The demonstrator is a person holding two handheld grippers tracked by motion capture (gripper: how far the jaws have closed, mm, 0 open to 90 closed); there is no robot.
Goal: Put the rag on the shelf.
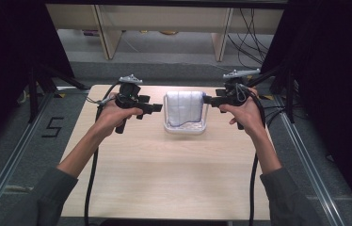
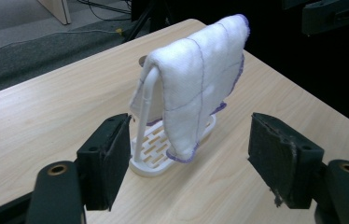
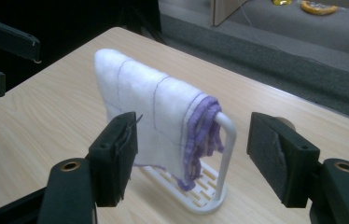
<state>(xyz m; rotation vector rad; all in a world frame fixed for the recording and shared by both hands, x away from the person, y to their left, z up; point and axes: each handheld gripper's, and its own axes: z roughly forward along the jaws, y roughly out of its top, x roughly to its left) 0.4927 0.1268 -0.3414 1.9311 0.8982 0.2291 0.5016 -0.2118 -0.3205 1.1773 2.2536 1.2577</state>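
A white cloth (image 1: 184, 106) with purple stitching hangs folded over the bar of a small white slotted rack (image 1: 186, 128) at the back middle of the wooden table (image 1: 164, 174). My left gripper (image 1: 154, 109) is held just left of the rack, pointing at it. In the left gripper view it (image 2: 191, 130) is open, with the cloth (image 2: 196, 79) and rack (image 2: 151, 163) a little beyond the jaws. My right gripper (image 1: 208, 100) is close to the rack's right side. It (image 3: 193, 126) is open too, facing the cloth's (image 3: 149, 107) bunched purple edge and the rack's post (image 3: 226, 140).
Wooden shelf legs (image 1: 108, 33) and loose cables (image 1: 249, 37) lie on the floor behind the table. Black stands (image 1: 42, 80) flank the table's back corners. A "5" (image 1: 53, 127) is marked on the floor at left. Bare tabletop spreads in front of the rack.
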